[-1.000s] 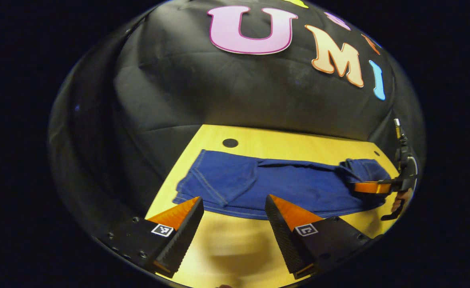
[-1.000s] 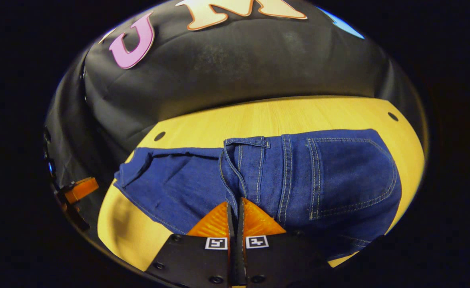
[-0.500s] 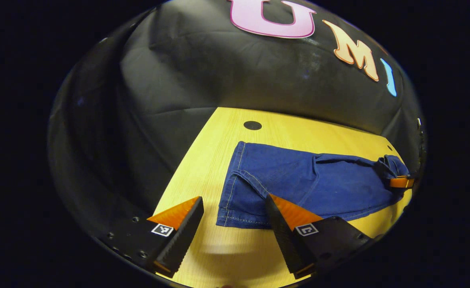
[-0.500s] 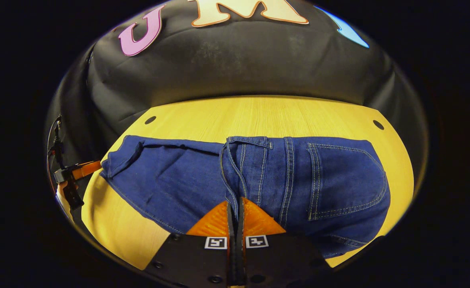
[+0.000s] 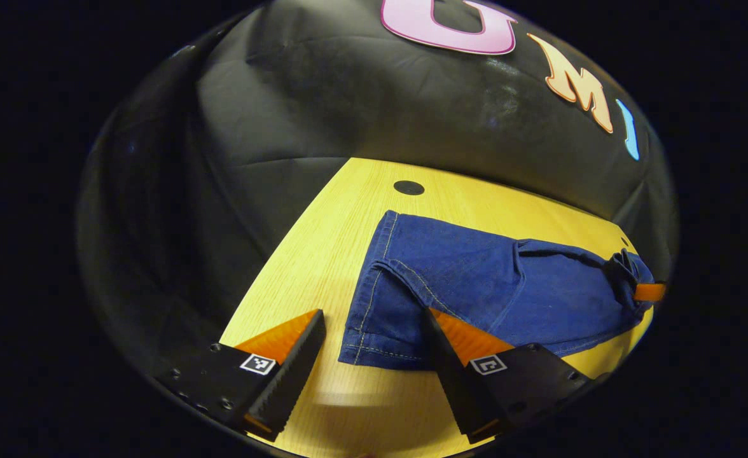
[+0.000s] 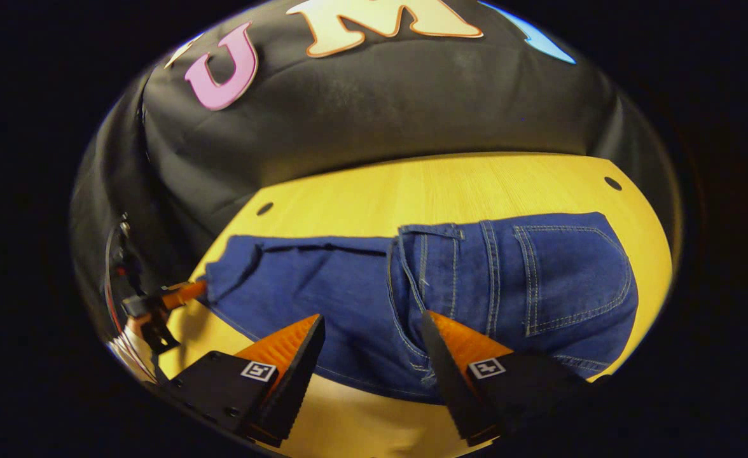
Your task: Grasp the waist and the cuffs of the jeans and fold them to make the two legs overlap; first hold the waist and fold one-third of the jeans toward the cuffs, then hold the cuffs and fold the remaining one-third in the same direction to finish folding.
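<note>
jeans (image 6: 450, 286): flat on the wooden surface (image 6: 412, 184), waist third folded over the legs | your right tool (image 6: 372, 334): fingers apart at the folded waist edge, gripping nothing | your left tool (image 5: 372, 331): spread wide at the cuffs (image 5: 367, 318), likely ready for the last fold

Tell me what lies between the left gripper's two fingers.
In the left gripper view, the open left gripper has bare table and the jeans' cuff corner between its fingers.
</note>
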